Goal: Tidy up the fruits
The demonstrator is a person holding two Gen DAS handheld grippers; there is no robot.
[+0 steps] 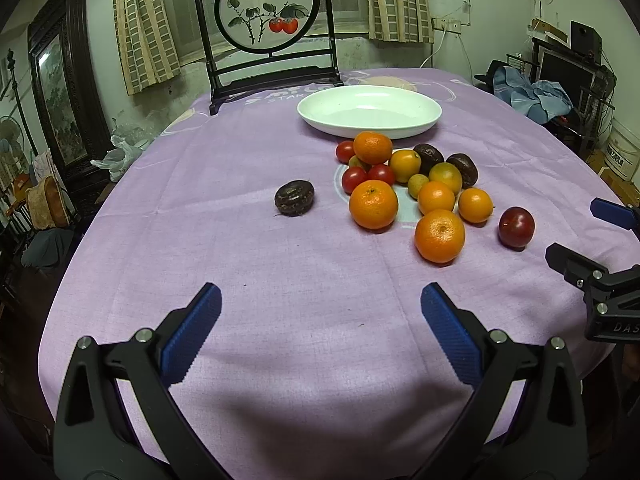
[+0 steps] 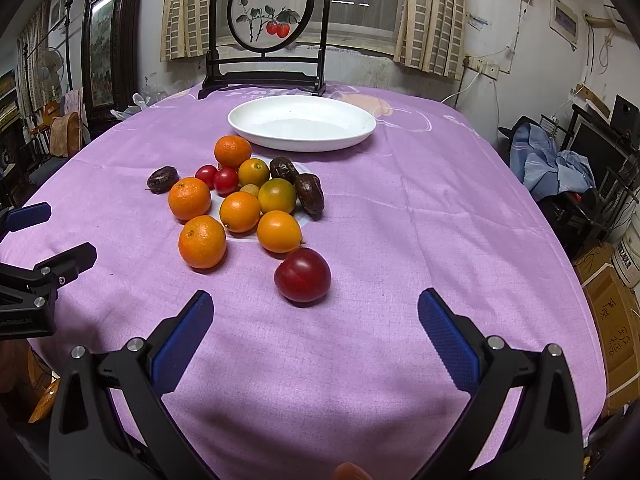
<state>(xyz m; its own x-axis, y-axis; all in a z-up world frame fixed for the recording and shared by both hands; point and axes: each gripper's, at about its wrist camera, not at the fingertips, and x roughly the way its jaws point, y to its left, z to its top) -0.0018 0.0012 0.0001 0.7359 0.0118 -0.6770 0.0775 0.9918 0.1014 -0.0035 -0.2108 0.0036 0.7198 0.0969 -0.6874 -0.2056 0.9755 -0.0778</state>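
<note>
A white oval plate point(image 1: 370, 98) point(image 2: 256, 136) stands empty at the back of the purple-clothed table. In front of it lies a loose pile of fruit: mandarins point(image 1: 373, 204) point(image 2: 202, 241), cherry tomatoes point(image 1: 354, 179) point(image 2: 226, 181), dark passion fruits point(image 1: 462, 169) point(image 2: 310, 193) and small yellow-orange citrus point(image 1: 405, 165) point(image 2: 277, 196). One passion fruit point(image 1: 295, 197) point(image 2: 162, 179) lies apart at the left. A dark red plum point(image 1: 516, 227) point(image 2: 302, 275) lies nearest my right gripper point(image 2: 314, 312), which is open and empty just behind it. My left gripper point(image 1: 320, 308) is open and empty over bare cloth.
A framed round persimmon painting point(image 1: 266, 12) point(image 2: 270, 8) stands on a dark stand behind the plate. The table edge curves away at both sides. The right gripper shows at the right edge of the left wrist view point(image 1: 592, 236); the left gripper shows at the left edge of the right wrist view point(image 2: 48, 232).
</note>
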